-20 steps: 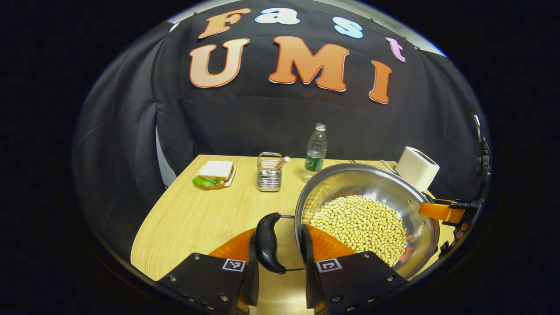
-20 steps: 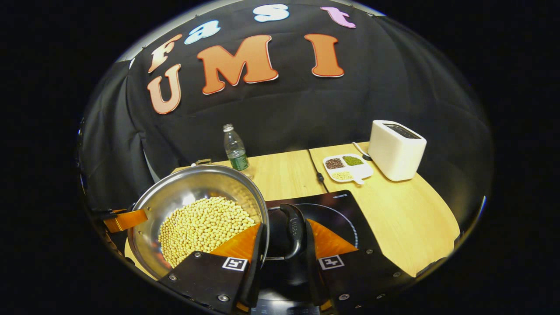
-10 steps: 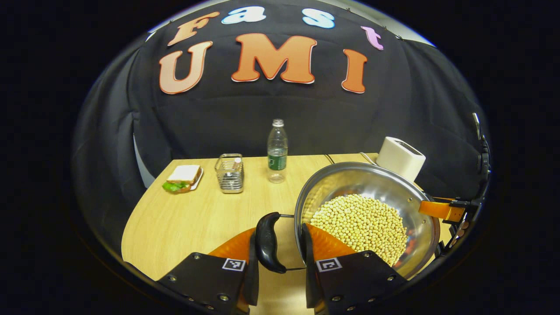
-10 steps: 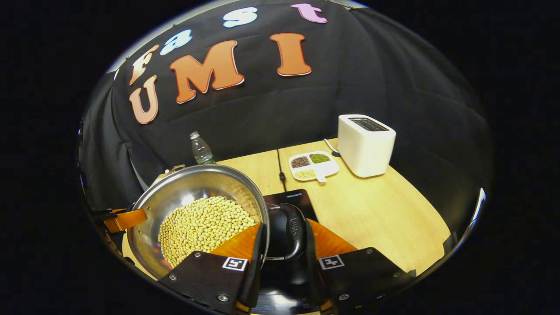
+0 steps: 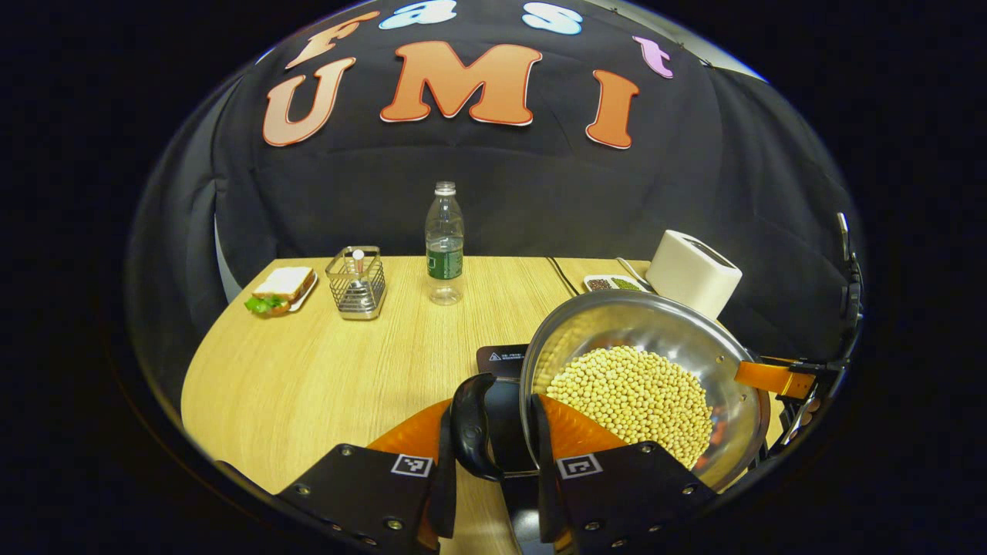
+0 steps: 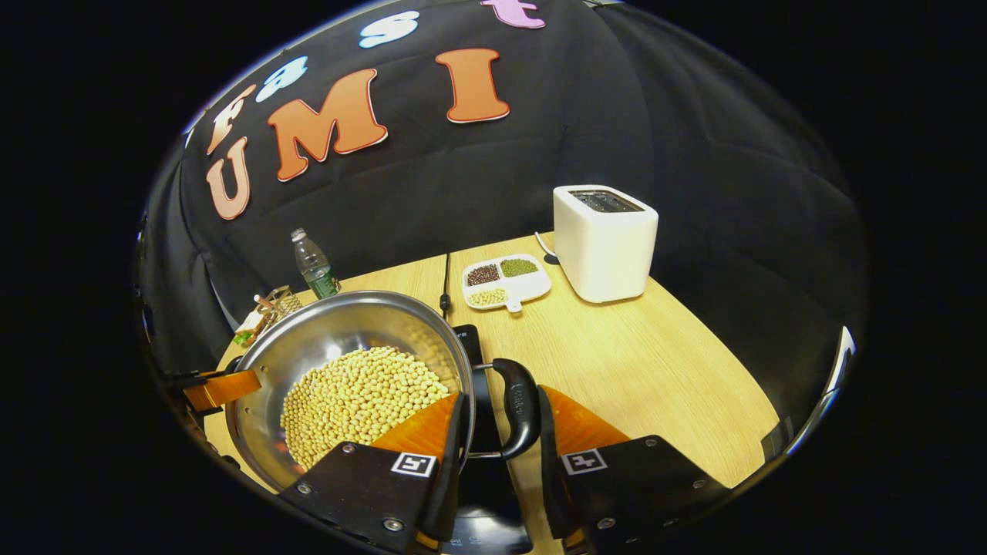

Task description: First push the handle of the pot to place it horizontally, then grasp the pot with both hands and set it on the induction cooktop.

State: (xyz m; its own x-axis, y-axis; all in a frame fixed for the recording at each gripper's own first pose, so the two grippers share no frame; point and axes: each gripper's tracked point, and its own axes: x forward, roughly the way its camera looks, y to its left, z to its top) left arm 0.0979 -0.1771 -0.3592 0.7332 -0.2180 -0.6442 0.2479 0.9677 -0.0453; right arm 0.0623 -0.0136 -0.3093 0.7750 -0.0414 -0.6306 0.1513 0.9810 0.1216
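Mostly hidden under the shiny round steel pot [image 5: 655, 339]: the flat black induction cooktop [image 5: 501, 361], with a corner and a dark strip peeking out beside the pot's rim in the left gripper view, and a narrow black strip [image 6: 467, 339] past the rim in the right gripper view. Cannot tell whether the pot's base touches the cooktop or hangs above it; underside hidden.

Left gripper [image 5: 493, 462] closed around one curved black pot handle [image 5: 469, 428], both orange-backed fingers [image 5: 439, 455] close against the handle's two sides; actual contact hard to make out. Right gripper [image 6: 497, 462] likewise closed around the second curved black pot handle [image 6: 520, 408], steel pot [image 6: 347, 331] at its left. Far across the rim, the other gripper cut off to an orange finger [image 5: 775, 376] and a bit of dark frame.

Counted: one pot, two handles, one heap of pale yellow soybeans [image 5: 632, 397] filling the pot's bottom. On the light wooden table [image 5: 324, 362]: one clear plastic water bottle with green label [image 5: 445, 243], one wire mesh holder [image 5: 356, 281], one sandwich with green lettuce on a small plate [image 5: 281, 289], one white boxy toaster [image 6: 605, 240], one white divided dish of three grain sorts [image 6: 505, 279], one black cable [image 6: 446, 281] running back from the cooktop. Contents of the wire holder too small to tell.
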